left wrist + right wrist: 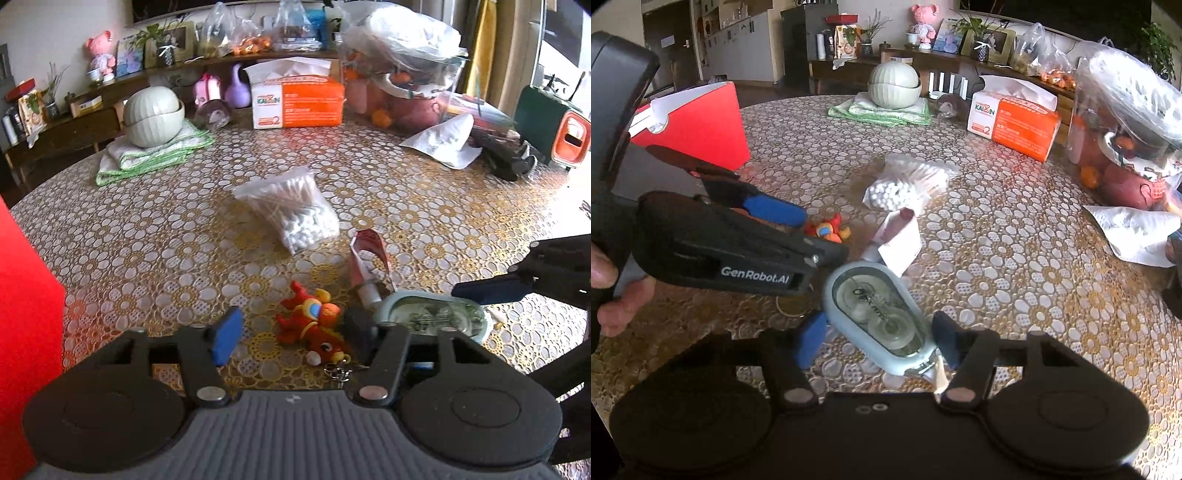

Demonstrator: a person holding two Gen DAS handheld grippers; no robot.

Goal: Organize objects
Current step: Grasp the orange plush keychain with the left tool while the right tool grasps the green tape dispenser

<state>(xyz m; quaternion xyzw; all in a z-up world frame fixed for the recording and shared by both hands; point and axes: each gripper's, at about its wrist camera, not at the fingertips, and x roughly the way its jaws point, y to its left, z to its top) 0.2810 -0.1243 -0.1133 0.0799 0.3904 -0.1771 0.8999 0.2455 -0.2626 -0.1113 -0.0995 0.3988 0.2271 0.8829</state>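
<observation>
**Tape dispenser between open right fingers**

Tape dispenser (877, 319) lies on the table (1015, 258), the right gripper (879, 339) spread around it (not clamped). Left gripper (291, 332), also spread, straddles the plush (314, 325). Closing off-centre could skid the dispenser away.

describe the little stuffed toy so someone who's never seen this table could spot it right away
On the round table with the gold-and-white floral lace cover, look at the near edge, in front of the clear bag of cotton swabs. The plush keychain toy lies between the left tongs, which are open. It is the only red-orange soft thing, with a metal ring.
</observation>
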